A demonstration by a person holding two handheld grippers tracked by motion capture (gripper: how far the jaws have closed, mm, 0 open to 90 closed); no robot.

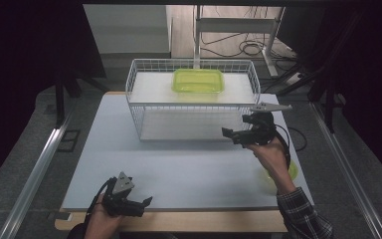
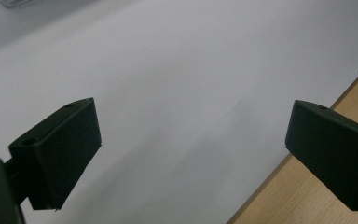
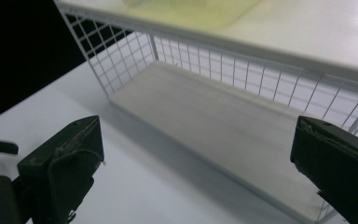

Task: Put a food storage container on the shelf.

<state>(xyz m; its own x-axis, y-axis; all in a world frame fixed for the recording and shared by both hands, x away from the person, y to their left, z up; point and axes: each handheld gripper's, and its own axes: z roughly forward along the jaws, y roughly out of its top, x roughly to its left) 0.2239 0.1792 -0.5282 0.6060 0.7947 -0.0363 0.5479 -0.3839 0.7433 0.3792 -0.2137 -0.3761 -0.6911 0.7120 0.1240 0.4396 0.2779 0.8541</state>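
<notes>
- Left gripper [image 1: 146, 203]: lower left of the high view, held at the near edge of the white table [image 1: 179, 169]. Its jaws stand well apart with nothing between them; the left gripper view shows bare tabletop and the wooden table edge under them.
- Wire rack [image 1: 191, 99]: upper centre of the high view, white, with a shelf on top and a bare board below.
- Green tray [image 1: 198, 80]: lies on the rack's top shelf, upper centre, well apart from the left gripper and up and to the left of the right gripper.
- Right gripper [image 1: 230, 135]: right of centre, just beside the rack's lower right corner, pointing towards the left of the frame. Its jaws are spread wide and grip nothing; the right gripper view looks into the rack's lower level.
- Yellow-green object [image 1: 291, 172]: lower right, on the table, partly hidden behind the person's right forearm.
- Markings: no brand, label or writing can be read.
</notes>
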